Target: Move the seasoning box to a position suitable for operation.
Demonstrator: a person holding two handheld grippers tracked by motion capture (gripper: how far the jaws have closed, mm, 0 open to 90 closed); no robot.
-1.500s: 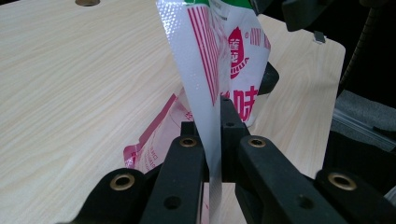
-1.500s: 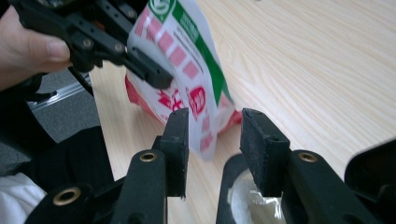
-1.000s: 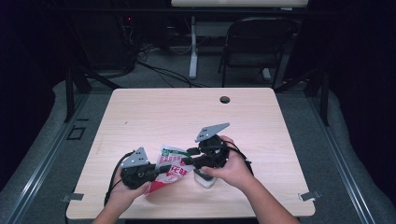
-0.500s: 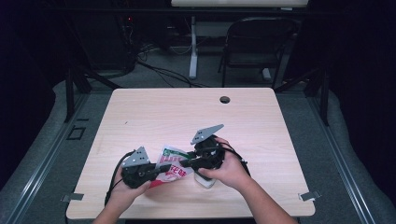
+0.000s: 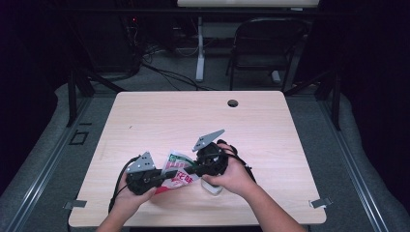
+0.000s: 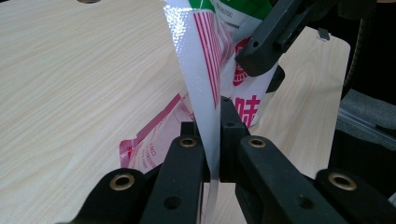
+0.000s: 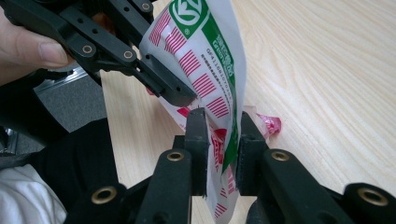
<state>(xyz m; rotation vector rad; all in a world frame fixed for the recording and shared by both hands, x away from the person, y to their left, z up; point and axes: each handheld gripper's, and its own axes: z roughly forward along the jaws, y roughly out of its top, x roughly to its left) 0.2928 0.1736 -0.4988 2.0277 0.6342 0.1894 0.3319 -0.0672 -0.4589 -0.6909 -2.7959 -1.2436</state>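
A plastic snack bag (image 5: pixel 177 167), white with red stripes and a green label, hangs just above the wooden table (image 5: pixel 159 116) between both grippers. My left gripper (image 5: pixel 164 177) is shut on one thin side of the bag (image 6: pixel 205 60), its jaws (image 6: pixel 212 116) pinching the film. My right gripper (image 5: pixel 187 169) faces it from the right. Its jaws (image 7: pixel 223 126) have just been closing, and they now press on the opposite side of the bag (image 7: pixel 205 51). The left gripper's fingers (image 7: pixel 163 88) touch the bag close by.
A small dark hole (image 5: pixel 232 103) lies near the table's far edge. A white object (image 5: pixel 213 188) sits under the right hand. A red scrap of bag (image 7: pixel 270 124) rests on the wood. A folding chair (image 5: pixel 266 43) stands behind the table.
The right hand has shifted slightly left toward the left gripper. The left hand and the bag have stayed where they were.
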